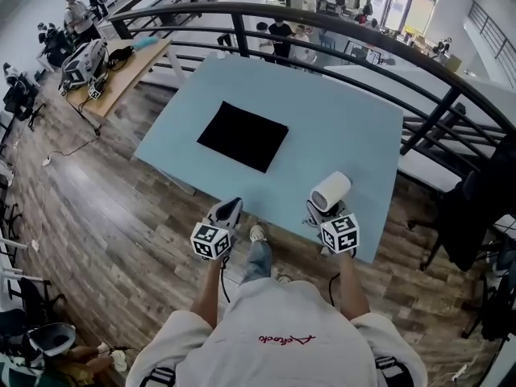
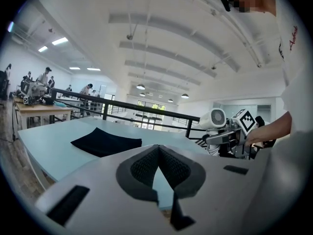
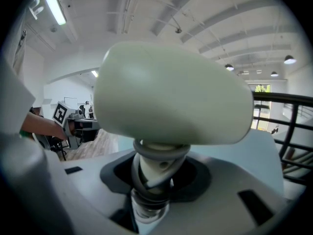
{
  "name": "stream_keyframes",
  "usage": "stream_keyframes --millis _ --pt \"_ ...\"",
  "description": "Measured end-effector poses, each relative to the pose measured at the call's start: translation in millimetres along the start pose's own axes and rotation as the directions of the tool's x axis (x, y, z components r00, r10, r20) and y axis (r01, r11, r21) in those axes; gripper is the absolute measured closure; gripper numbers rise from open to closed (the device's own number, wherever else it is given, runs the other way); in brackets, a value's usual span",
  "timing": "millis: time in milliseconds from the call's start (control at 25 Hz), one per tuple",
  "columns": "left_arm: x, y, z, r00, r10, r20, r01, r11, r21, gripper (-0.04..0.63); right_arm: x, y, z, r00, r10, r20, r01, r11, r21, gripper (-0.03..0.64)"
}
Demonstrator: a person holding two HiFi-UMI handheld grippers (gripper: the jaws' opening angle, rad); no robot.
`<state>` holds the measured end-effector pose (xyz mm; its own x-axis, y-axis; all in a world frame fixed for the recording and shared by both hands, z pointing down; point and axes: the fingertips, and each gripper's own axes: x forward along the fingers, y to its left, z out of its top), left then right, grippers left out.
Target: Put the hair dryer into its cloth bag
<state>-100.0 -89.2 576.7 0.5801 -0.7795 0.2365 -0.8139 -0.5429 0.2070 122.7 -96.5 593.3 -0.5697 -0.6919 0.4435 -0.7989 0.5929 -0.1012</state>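
Note:
The black cloth bag (image 1: 242,135) lies flat on the middle of the light blue table (image 1: 339,119); in the left gripper view the bag (image 2: 105,142) sits ahead and to the left. The white hair dryer (image 1: 331,190) stands over the table's near edge, my right gripper (image 1: 319,210) shut on its handle. In the right gripper view the dryer's body (image 3: 171,94) fills the frame above my right gripper (image 3: 155,180), with the folded handle and cord between the jaws. My left gripper (image 1: 229,210) hovers at the near edge, shut and empty (image 2: 158,148). The dryer (image 2: 213,118) shows at its right.
A black railing (image 1: 339,31) curves behind the table. A wooden desk (image 1: 121,75) with equipment and several people stand at the far left. A dark office chair (image 1: 472,216) is at the right. Wooden floor (image 1: 121,232) lies in front of the table.

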Motion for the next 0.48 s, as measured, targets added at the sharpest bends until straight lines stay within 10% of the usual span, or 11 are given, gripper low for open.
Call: stream_keyframes --millis 480 --pt "64.7 79.2 28.5 0.999 -0.034 0.009 0.034 0.999 -0.021 0.588 84.9 -24.7 45.1 0.999 -0.019 -0.031 0.018 1.0 -0.016 0.453"
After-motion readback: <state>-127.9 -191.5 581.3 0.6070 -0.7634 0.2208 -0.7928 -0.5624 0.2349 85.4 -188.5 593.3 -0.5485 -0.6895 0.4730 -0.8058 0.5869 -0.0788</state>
